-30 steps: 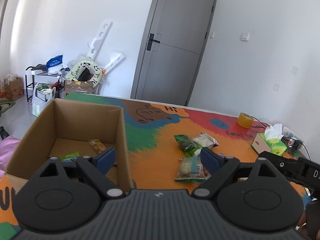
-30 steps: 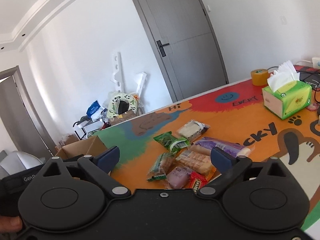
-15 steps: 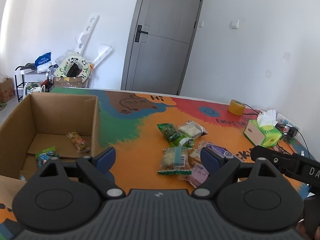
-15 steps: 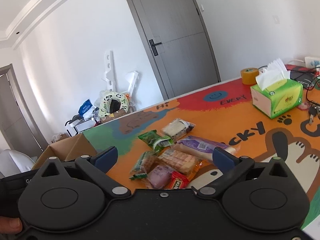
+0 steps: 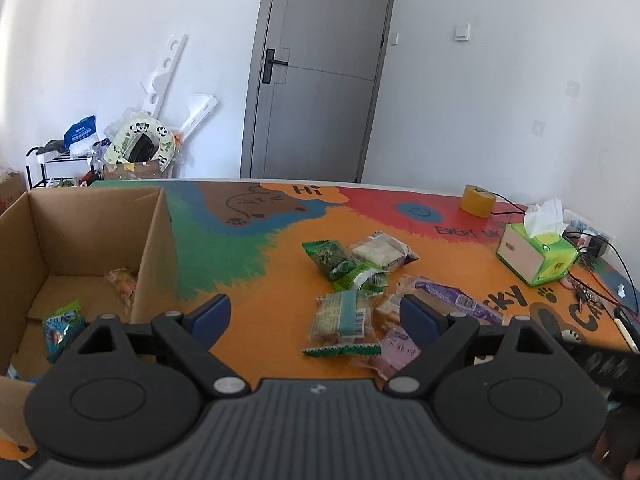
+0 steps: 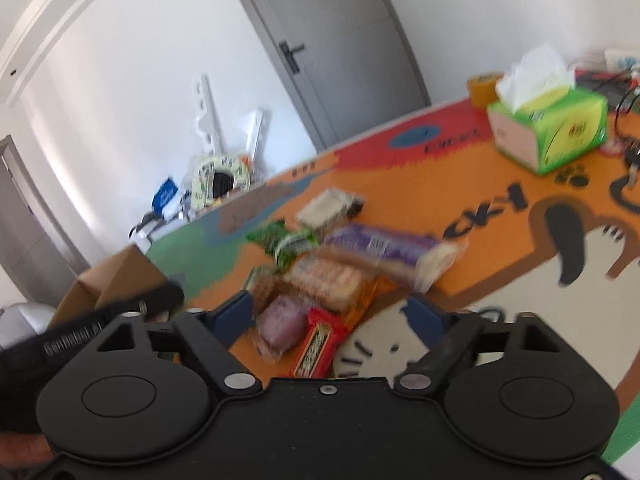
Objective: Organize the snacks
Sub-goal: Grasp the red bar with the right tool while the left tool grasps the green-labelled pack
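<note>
Left wrist view: the left gripper is seen with its jaws spread wide and nothing between the pads. The snack pile lies on the table just ahead and slightly right of the gripper's midline; the green-banded packet is nearest, its long axis running roughly along the pointing direction. The cardboard box, with two snacks already inside, stands ahead to the left.

Right wrist view (blurred): the right gripper is shown with jaws closing, the pads not yet pressing on anything. The pink packet and red bar lie directly between and just ahead of the fingers, the bar's long axis close to the pointing line. The right gripper is judged the nearer to a grasp. The box appears far to the left.
</note>
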`<control>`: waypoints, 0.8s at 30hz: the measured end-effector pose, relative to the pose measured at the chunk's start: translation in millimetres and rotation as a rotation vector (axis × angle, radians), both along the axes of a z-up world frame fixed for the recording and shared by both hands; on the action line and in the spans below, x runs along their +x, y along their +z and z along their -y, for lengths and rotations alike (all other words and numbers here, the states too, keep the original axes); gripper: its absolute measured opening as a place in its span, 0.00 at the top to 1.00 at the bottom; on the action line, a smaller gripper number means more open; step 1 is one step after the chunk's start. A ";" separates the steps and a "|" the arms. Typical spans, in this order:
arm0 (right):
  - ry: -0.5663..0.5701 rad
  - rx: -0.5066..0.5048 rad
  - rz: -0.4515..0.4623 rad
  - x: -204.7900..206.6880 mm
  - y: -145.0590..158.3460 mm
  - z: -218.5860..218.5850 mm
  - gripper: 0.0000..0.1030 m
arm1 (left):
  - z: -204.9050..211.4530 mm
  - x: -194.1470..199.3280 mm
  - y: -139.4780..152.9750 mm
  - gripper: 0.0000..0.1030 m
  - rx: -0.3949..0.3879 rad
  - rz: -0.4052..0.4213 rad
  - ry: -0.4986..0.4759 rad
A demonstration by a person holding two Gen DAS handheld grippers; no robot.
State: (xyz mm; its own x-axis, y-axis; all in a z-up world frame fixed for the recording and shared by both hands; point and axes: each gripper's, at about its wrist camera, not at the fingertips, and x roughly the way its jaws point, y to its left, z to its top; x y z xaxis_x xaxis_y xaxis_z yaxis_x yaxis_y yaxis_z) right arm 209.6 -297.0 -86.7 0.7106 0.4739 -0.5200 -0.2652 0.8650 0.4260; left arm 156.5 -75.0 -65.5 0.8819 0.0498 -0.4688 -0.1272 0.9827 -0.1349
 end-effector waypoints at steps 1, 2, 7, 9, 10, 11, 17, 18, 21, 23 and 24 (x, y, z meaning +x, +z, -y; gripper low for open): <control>0.008 -0.002 -0.016 1.7 -4.1 -2.5 0.29 | 0.2 1.1 0.5 0.14 -0.003 0.001 -0.004; 0.015 -0.005 -0.032 3.4 -8.2 -5.7 0.32 | 0.4 1.3 1.3 0.15 -0.006 0.000 -0.006; 0.042 -0.028 -0.085 10.5 -24.3 -20.9 0.50 | 6.7 0.4 3.5 0.19 -0.003 0.018 -0.048; 0.042 -0.050 -0.070 10.2 -26.2 -24.5 0.61 | 9.8 4.1 1.5 0.21 -0.017 0.013 -0.072; 0.044 -0.066 -0.067 10.4 -26.3 -25.7 0.65 | 11.8 7.3 -0.7 0.22 -0.016 0.007 -0.084; 0.051 -0.061 -0.073 11.1 -26.3 -24.6 0.74 | 13.0 10.5 -2.9 0.24 -0.014 -0.002 -0.083; 0.042 -0.057 -0.088 15.6 -24.2 -11.7 0.78 | 17.1 30.8 -18.7 0.31 -0.023 -0.053 -0.092; 0.032 -0.051 -0.091 16.5 -24.3 -8.1 0.78 | 17.2 34.6 -21.3 0.31 -0.023 -0.059 -0.091; 0.001 -0.051 -0.091 15.2 -22.8 1.7 0.79 | 15.3 44.7 -27.5 0.32 -0.031 -0.080 -0.078; -0.019 -0.057 -0.090 16.2 -22.4 7.2 0.79 | 14.3 50.7 -31.1 0.34 -0.032 -0.088 -0.069; -0.027 -0.058 -0.089 16.3 -22.5 10.0 0.79 | 14.3 53.8 -33.2 0.35 -0.029 -0.093 -0.066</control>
State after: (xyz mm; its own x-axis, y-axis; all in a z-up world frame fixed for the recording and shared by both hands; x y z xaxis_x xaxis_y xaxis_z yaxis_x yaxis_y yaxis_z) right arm 225.9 -307.0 -109.2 0.6726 0.4224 -0.6077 -0.2047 0.8953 0.3957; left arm 210.3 -89.3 -98.7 0.8353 -0.0221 -0.5493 -0.0753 0.9852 -0.1542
